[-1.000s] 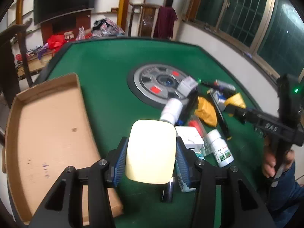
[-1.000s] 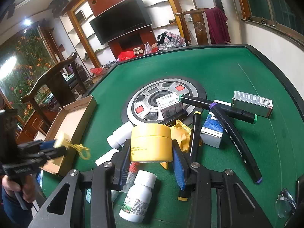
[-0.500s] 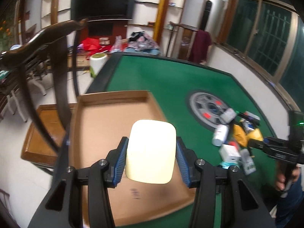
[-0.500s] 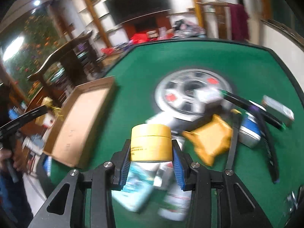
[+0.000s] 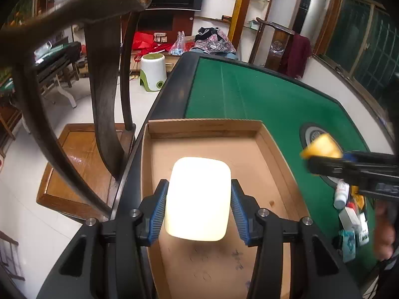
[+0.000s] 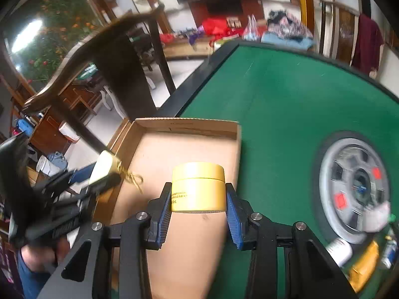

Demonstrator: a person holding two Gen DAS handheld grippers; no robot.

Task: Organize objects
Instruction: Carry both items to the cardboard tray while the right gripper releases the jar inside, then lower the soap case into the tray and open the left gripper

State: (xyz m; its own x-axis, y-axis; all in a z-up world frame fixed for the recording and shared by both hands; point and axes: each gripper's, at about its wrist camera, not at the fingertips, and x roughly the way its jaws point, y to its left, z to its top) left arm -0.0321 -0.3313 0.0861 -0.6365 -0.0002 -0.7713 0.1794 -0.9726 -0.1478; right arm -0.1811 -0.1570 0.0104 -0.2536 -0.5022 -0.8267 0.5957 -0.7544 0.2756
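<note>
Green felt covers the table [image 5: 261, 104], with a shallow cardboard tray [image 5: 204, 127] at its near left corner. A second ago both grippers hung over the clutter beside the round grey dial; now both are above the tray.

Clamped between the left gripper's [image 5: 198, 199] blue pads is a pale cream, rounded-corner block [image 5: 198, 199], glaring in the light, over the tray's middle; a gold tassel seems to dangle from it in the right wrist view, though blur makes that uncertain. The right gripper [image 6: 198, 191] clasps a squat yellow jar [image 6: 198, 186] with small print on its side, over the tray's right part, near the wall.

At three o'clock of the tray lies the dial [image 6: 354, 186], and at about four o'clock the remaining pile [image 5: 351, 214] of bottles and boxes. A dark wooden chair [image 5: 99, 94] stands at nine o'clock, off the table's edge. The tray bottom shows only faint scuffs.
</note>
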